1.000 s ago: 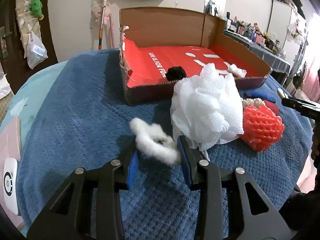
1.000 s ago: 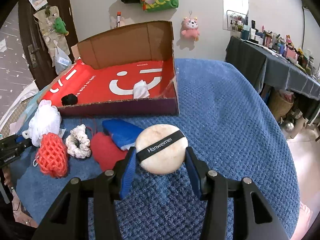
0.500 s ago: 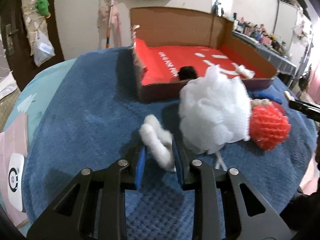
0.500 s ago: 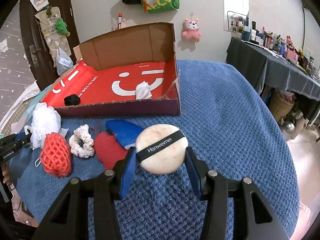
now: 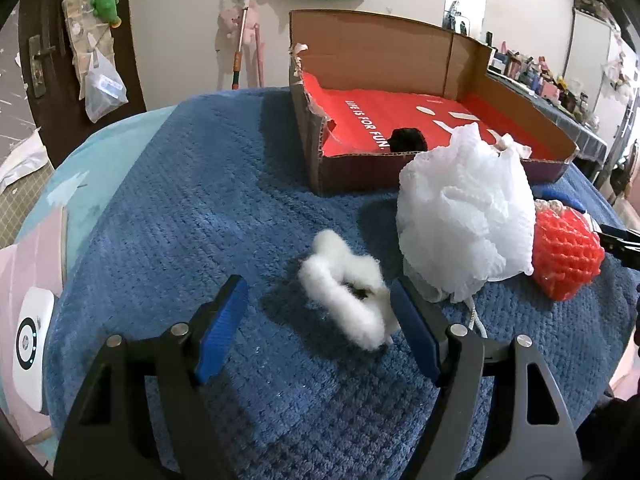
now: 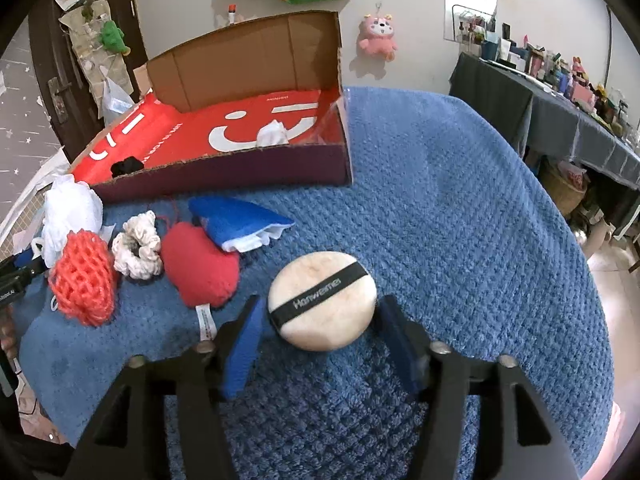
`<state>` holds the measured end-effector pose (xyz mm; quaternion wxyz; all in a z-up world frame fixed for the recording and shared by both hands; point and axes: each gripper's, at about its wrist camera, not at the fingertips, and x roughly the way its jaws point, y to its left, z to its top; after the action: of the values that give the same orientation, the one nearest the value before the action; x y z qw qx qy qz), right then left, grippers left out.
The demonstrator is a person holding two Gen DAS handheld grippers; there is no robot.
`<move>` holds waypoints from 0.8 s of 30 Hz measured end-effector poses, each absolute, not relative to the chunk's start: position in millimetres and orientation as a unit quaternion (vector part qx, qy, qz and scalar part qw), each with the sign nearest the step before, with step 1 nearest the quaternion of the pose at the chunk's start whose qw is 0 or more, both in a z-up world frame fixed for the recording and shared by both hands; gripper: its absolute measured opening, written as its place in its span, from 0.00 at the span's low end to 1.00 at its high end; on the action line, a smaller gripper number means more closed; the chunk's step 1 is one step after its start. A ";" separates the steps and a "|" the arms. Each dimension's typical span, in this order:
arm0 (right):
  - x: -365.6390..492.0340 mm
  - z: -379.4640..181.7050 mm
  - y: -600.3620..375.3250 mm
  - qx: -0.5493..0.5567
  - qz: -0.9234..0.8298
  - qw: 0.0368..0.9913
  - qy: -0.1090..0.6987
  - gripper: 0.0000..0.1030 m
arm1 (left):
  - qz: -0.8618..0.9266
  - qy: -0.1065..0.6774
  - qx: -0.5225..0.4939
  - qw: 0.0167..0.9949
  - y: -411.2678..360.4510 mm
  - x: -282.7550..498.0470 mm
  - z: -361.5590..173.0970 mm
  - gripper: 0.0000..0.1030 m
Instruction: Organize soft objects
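Observation:
My left gripper point(image 5: 320, 320) is open around a fluffy white scrunchie point(image 5: 346, 294) that lies on the blue towel. A white mesh pouf point(image 5: 464, 208) and an orange mesh ball point(image 5: 566, 256) sit to its right. My right gripper point(image 6: 320, 332) is open, its fingers on either side of a round cream powder puff point(image 6: 322, 306) with a black band, which rests on the towel. The cardboard box point(image 6: 248, 168) with a red floor holds a black scrunchie point(image 6: 126, 166) and a white cloth point(image 6: 272, 136).
Left of the puff lie a red pad point(image 6: 200, 266), a blue cloth point(image 6: 240, 222), a cream scrunchie point(image 6: 138, 246), the orange ball point(image 6: 84, 280) and the pouf point(image 6: 70, 212). A dark table point(image 6: 560, 120) with clutter stands at right. The towel point(image 6: 460, 200) ends near the round table's rim.
Both grippers opened. The left let go of the white scrunchie, which now lies on the towel. The right let go of the powder puff, now resting on the towel.

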<state>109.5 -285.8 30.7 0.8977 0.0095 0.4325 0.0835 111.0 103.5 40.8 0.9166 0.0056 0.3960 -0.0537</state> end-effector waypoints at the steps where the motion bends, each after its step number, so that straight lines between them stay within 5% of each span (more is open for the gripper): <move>1: 109.1 31.0 -286.3 0.010 0.082 0.899 0.430 0.73 | -0.056 0.397 0.007 0.916 102.6 112.3 40.3 0.71; 19: 117.9 29.7 -286.7 -0.001 0.070 0.901 0.427 0.73 | -0.069 0.414 0.025 0.907 95.9 121.0 34.4 0.69; 21: 118.3 28.7 -286.8 -0.001 0.069 0.901 0.428 0.66 | -0.071 0.415 0.024 0.907 95.9 119.7 32.5 0.55; 22: 118.4 28.2 -286.5 -0.002 0.071 0.901 0.428 0.56 | -0.072 0.417 0.023 0.906 95.9 119.3 31.9 0.55; 24: 117.3 28.0 -284.3 -0.003 0.080 0.901 0.426 0.53 | -0.073 0.413 0.019 0.908 95.9 117.2 34.5 0.55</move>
<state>117.3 -284.3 28.0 0.9011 -0.0033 0.4263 0.0798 117.2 95.9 34.5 0.9077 0.0193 0.4128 -0.0726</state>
